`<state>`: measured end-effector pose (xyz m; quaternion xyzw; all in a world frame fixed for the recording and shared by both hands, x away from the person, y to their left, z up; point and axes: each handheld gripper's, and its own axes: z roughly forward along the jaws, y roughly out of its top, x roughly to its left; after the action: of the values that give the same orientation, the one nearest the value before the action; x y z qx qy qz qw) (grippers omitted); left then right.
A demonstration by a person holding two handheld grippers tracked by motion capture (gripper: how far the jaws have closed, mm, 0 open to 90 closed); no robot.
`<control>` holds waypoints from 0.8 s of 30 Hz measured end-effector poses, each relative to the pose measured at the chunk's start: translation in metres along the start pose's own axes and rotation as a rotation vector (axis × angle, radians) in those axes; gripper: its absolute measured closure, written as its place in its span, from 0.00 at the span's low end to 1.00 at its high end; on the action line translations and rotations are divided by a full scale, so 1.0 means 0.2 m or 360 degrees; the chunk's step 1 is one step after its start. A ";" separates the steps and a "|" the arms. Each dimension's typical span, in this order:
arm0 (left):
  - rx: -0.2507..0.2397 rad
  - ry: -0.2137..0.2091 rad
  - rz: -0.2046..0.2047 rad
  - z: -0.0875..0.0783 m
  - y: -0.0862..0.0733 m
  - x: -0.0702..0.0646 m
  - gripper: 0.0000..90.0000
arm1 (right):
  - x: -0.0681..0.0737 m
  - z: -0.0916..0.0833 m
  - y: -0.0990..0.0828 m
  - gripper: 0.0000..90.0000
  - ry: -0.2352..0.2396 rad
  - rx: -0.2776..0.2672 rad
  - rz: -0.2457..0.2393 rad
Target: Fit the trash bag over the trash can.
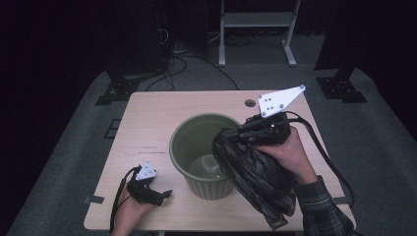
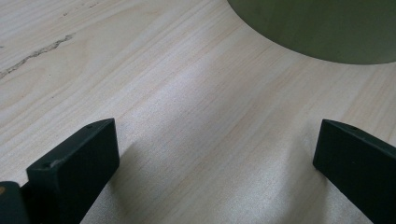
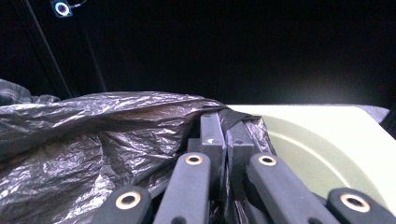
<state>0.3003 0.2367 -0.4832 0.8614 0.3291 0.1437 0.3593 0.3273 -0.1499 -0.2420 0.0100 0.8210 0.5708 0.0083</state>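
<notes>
Carefully now: your right gripper (image 1: 242, 132) is clamped on the edge of the black bin bag (image 1: 255, 177), which hangs crinkled and thin beside the green ribbed bin (image 1: 204, 184), probably just touching its rim. That slick film could tear or slip free. Your left gripper (image 1: 160, 195) rests with jaws apart on the pale wood-grain bench (image 1: 147, 118).
</notes>
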 end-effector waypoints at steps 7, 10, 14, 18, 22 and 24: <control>0.0000 0.0000 0.0000 0.00 0.00 0.00 0.00 | -0.05 0.10 0.11 0.98 0.0076 -0.0043 -0.0021; 0.0002 0.0000 0.0001 0.00 0.00 0.00 0.00 | -0.08 0.16 0.17 0.98 0.0130 -0.0058 -0.0021; 0.0000 -0.0001 -0.0001 0.00 0.00 0.00 0.00 | -0.11 0.24 0.23 0.98 0.0147 -0.0057 -0.0044; 0.0000 -0.0002 0.0000 0.00 0.00 0.00 0.00 | -0.15 0.32 0.29 0.98 0.0142 -0.0039 -0.0070; -0.0001 -0.0005 0.0001 0.00 0.00 0.00 0.00 | -0.20 0.38 0.35 0.98 0.0138 -0.0062 -0.0075; -0.0002 -0.0005 0.0001 0.00 0.00 0.00 0.00 | -0.23 0.41 0.38 0.98 0.0145 -0.0073 -0.0078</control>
<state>0.3003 0.2364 -0.4834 0.8616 0.3280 0.1426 0.3602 0.3760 -0.0468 -0.1989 -0.0364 0.8072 0.5890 -0.0149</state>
